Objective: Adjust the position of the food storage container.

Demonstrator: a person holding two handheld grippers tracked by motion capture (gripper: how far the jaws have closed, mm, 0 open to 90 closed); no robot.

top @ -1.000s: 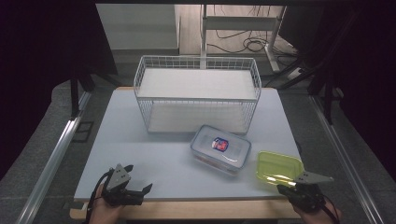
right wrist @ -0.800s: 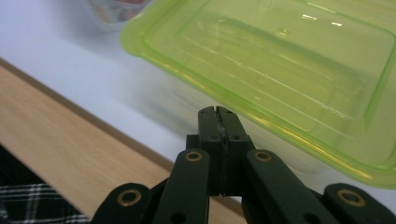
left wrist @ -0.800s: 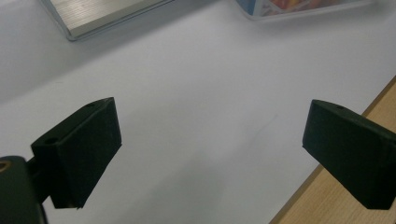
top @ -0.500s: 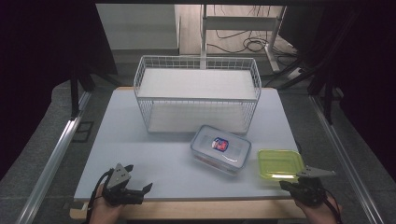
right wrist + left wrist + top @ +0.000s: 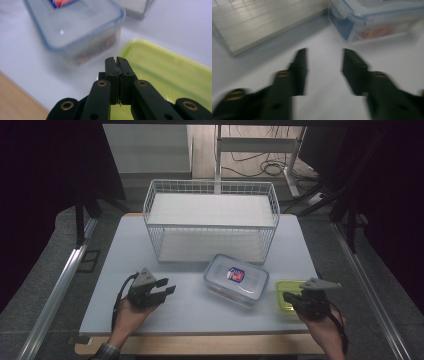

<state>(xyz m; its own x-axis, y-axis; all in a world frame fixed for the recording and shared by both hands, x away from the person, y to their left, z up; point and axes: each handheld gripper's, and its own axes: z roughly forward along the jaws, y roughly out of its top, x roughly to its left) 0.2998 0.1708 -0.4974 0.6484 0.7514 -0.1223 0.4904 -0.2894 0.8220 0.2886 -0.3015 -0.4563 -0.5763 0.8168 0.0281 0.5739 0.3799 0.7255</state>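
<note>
Two grippers at the near edge: left gripper (image 5: pixel 162 291) spread wide over bare table (image 5: pixel 190 307), nothing between its jaws; right gripper (image 5: pixel 290 297) pressed fully closed, empty, hovering at the near edge of one yellow-green lid (image 5: pixel 172 75). One clear lidded box (image 5: pixel 236 279) with a red-and-blue label sits between the two grippers, just beside that lid. Farther back, one white wire rack (image 5: pixel 211 220), two shelves.

White table (image 5: pixel 190 307), wire basket (image 5: pixel 212 222), clear lidded box (image 5: pixel 236 279), green lid (image 5: pixel 286 292)
</note>
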